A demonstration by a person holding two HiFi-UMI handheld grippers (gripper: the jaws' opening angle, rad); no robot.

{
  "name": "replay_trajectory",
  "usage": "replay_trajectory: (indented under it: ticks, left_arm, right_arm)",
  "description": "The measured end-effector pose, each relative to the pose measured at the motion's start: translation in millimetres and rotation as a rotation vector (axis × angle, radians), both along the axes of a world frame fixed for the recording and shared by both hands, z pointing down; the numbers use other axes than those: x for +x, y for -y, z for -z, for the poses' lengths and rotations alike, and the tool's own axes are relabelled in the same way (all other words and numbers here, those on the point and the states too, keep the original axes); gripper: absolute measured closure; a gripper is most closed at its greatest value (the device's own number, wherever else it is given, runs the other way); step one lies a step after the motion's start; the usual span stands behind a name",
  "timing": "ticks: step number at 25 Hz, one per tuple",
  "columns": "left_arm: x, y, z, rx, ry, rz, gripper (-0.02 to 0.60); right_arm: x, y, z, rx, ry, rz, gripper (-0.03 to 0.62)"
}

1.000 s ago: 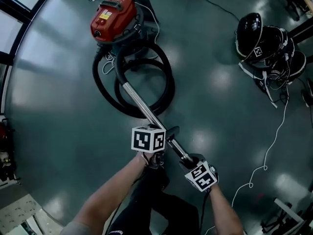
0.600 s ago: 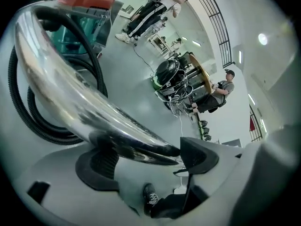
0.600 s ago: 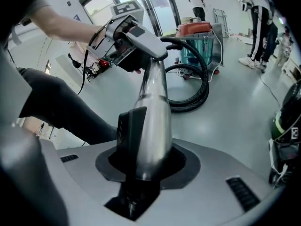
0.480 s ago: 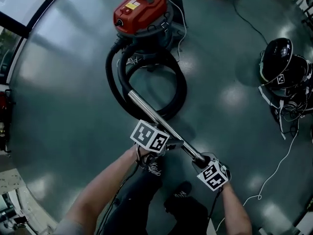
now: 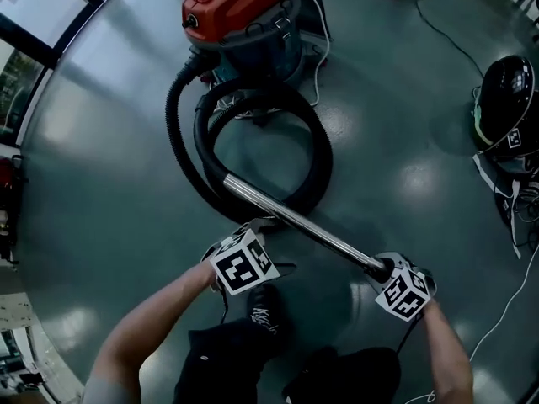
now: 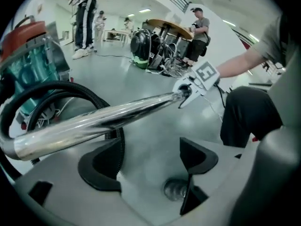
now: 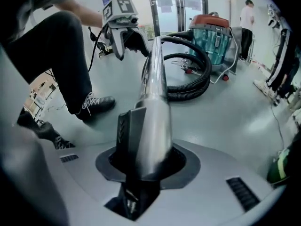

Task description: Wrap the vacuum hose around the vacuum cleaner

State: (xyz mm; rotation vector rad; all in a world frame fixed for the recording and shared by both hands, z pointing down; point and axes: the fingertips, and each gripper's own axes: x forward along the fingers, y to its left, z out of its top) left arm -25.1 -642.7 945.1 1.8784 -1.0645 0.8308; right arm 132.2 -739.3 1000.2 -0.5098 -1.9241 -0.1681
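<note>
The red vacuum cleaner stands at the top of the head view, and its black hose lies in loops on the floor in front of it. A shiny metal tube runs from the hose down to the right. My right gripper is shut on the tube's free end. My left gripper stands open just below the tube's middle. Its wide-apart pads touch nothing, and the tube crosses just beyond them. The right gripper shows at the tube's far end.
Black helmets and cabled gear lie at the right, with a white cable trailing over the floor. A white cord hangs by the vacuum. My own legs and shoe are below the grippers. People stand by a round table.
The left gripper has opened, let go of the tube and dropped just below it. The right gripper has swung the tube's end out to the right, so it lies flatter.
</note>
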Motion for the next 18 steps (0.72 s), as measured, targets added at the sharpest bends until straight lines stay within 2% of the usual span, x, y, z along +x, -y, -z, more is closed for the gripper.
replay_trajectory:
  ticks: [2,4,10,12,18]
  left_arm:
    - [1,-13,-6,0.036,0.040,-0.080,0.183]
    - [-5,-14,-12,0.088,0.111,-0.132,0.184]
    - [-30,23,-38,0.187,0.307,-0.184,0.184]
    - [-33,33,-53,0.181,0.336,-0.208,0.184]
    - [-36,43,-101,0.074,0.349,-0.295,0.184]
  right_arm:
    - [1,12,-19,0.028,0.004,0.032,0.454]
    - [2,23,-34,0.057,0.010,0.057,0.454]
    - [-7,46,-68,0.126,0.016,0.110,0.454]
    - [-10,49,-79,0.146,0.016,0.136,0.454]
    - [-28,50,-102,0.172,0.003,0.220,0.454]
